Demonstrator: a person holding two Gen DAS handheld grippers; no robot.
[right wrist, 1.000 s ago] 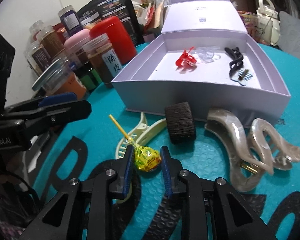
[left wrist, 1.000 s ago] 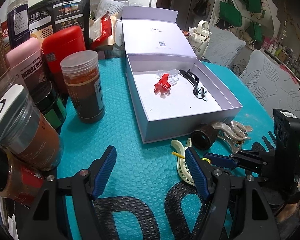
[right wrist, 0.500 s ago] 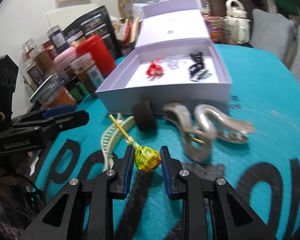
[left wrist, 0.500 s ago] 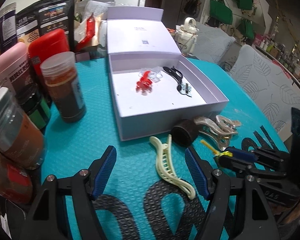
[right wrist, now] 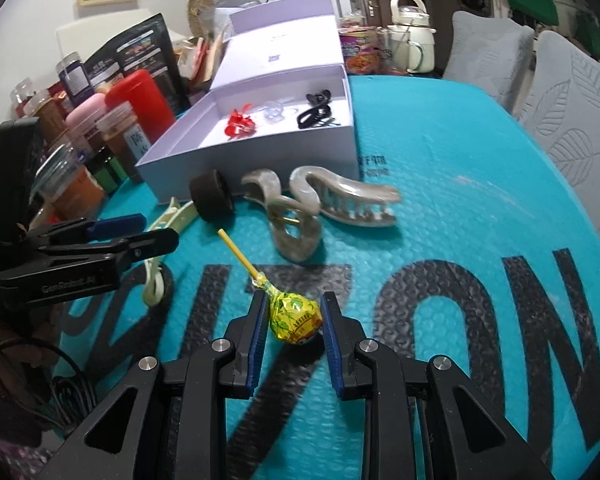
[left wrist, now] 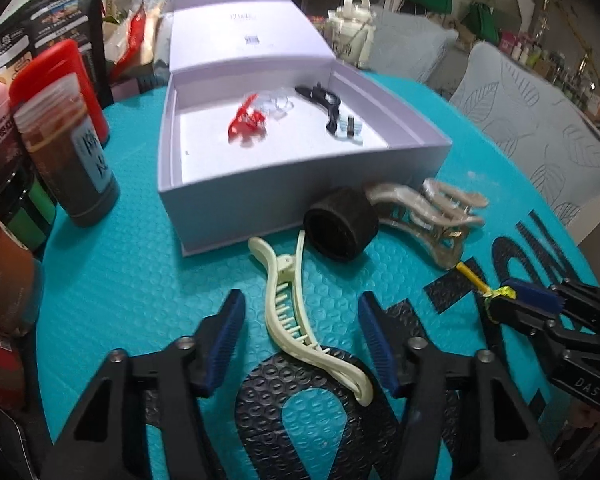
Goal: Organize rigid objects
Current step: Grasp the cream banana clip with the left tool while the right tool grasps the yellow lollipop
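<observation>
box [left wrist: 300,184]: red clip [left wrist: 246,122], clear clip, black clip in | left gripper [left wrist: 300,340] – jaws closing around cream clip [left wrist: 300,320], no contact yet | right gripper [right wrist: 294,320] pinching lollipop [right wrist: 296,316] | left out: roller [left wrist: 340,222], pearl claw clip [left wrist: 428,210] – beside box

Teal bubble-textured mat [left wrist: 140,280] with black lettering carries open lavender box [left wrist: 284,196], cream hair clip [left wrist: 300,320], black roller [left wrist: 340,228], beige claw clip [left wrist: 432,212], jars [left wrist: 72,152].

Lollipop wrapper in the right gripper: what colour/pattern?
Yellow with green leaf-like print and a reddish band; the lollipop shows best in the right wrist view.
</observation>
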